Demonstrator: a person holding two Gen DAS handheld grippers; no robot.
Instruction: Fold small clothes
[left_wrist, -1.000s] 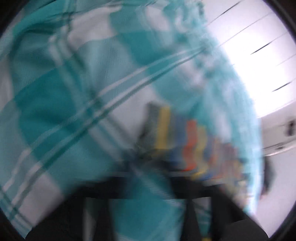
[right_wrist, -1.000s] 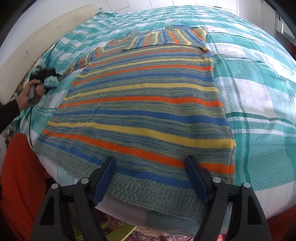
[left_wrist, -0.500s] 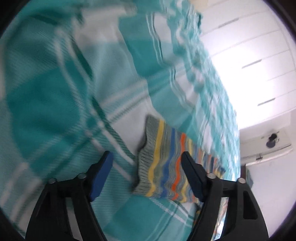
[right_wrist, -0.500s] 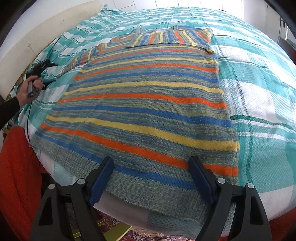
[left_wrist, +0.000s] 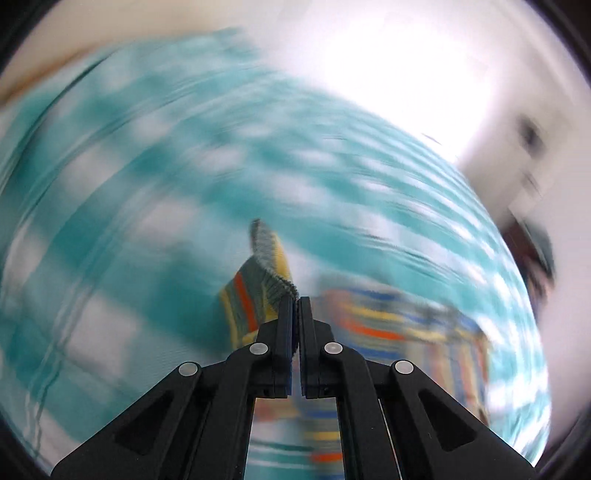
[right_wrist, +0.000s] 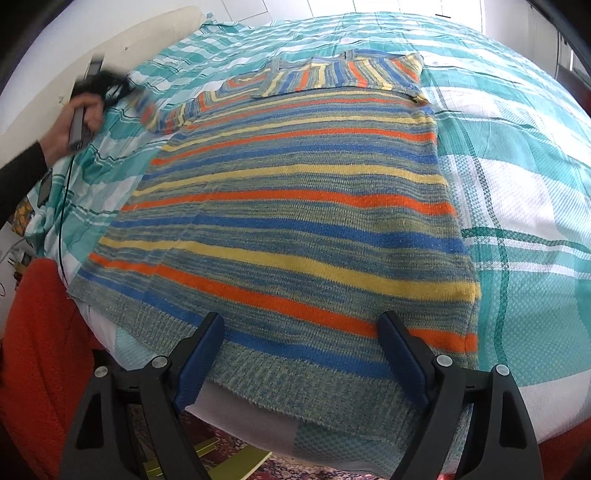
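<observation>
Left wrist view: we have left gripper (left_wrist: 294, 301) pinching sweater (right_wrist: 295, 206) cuff (left_wrist: 271, 266) thinly — fast swing may slip it; right gripper (right_wrist: 301, 354) wide open, empty.

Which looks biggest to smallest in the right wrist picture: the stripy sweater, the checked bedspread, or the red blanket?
1. Checked bedspread: it runs across the picture, partly under the sweater.
2. Stripy sweater: fills the middle.
3. Red blanket: only a strip at the left edge shows, so its real size is unsure.
</observation>
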